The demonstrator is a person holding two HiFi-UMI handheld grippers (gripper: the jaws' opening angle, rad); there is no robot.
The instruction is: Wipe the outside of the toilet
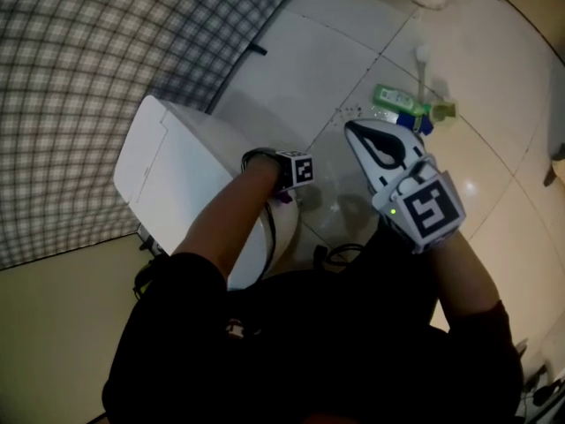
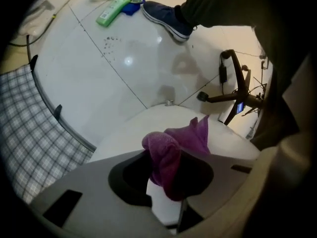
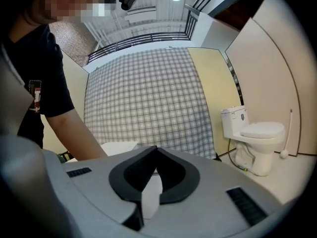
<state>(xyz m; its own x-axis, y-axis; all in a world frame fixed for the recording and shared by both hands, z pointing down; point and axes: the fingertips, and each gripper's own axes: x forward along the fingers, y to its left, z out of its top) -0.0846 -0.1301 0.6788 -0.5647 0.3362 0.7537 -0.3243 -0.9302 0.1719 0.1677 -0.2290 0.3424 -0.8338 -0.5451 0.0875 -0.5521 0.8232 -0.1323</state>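
The left gripper (image 2: 166, 157) is clamped on a purple cloth (image 2: 185, 135), a nubby, towel-like fabric bunched into a thick fold between the dark jaw pads, with a loose corner sticking up behind them. The cloth sits against the smooth, rounded white body of the toilet (image 2: 143, 125), which fills the lower middle of the left gripper view. In the head view the toilet's boxy tank, with its flat glossy lid, lies at centre left, and the person's left arm (image 1: 225, 223) reaches down across it.

The right gripper (image 3: 155, 148) is held up, well apart from the toilet. Its grey, matte jaws are pressed together with nothing between them, their black pads meeting at a point.

The floor (image 1: 353, 51) is glossy white tile crossed by thin dark joints. A green plastic bottle (image 1: 395, 99) lies on its side at the upper right of the head view. A checked grey-and-white curtain (image 1: 79, 69) covers the upper left. In the left gripper view a dark shoe with a pale sole (image 2: 168, 16) stands at top centre. The right gripper view shows a second white toilet (image 3: 255, 135) at the right edge
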